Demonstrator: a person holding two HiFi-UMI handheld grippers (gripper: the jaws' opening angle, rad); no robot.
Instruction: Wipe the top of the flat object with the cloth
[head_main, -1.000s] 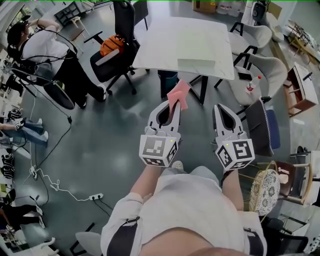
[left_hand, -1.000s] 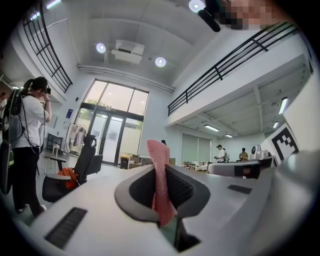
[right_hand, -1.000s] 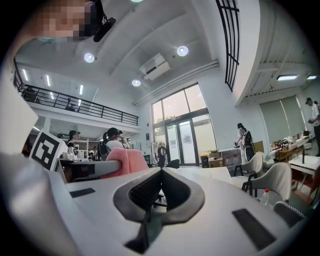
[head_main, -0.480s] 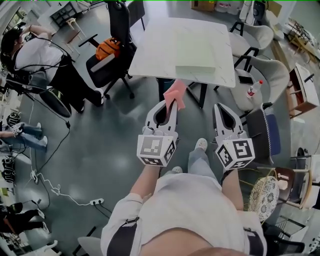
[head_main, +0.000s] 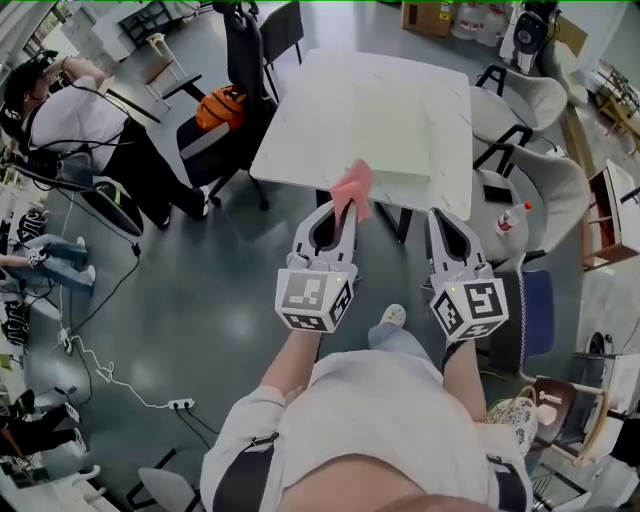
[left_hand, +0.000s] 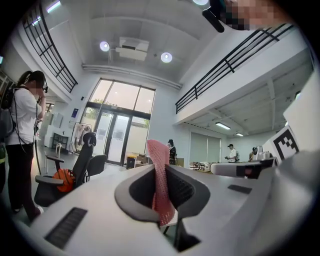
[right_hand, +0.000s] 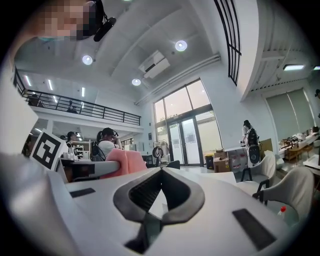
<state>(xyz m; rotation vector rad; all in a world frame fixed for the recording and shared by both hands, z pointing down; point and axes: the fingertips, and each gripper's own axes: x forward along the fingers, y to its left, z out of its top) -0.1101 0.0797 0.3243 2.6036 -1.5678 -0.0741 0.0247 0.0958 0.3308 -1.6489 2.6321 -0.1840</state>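
A pale flat slab lies on the white table, near its front edge. My left gripper is shut on a pink cloth that sticks up past its tips, just short of the table's front edge. In the left gripper view the cloth hangs pinched between the jaws. To the right, my right gripper is shut with nothing in it, also short of the table. The right gripper view shows its closed tips and the cloth off to the left.
A black office chair with an orange ball stands left of the table, and a seated person is further left. White chairs, a red-capped bottle and a blue seat are at the right. Cables and a power strip lie on the floor.
The table and slab have come nearer and lower in the head view as the person steps forward. Both grippers keep their pose, the left still holding the cloth.
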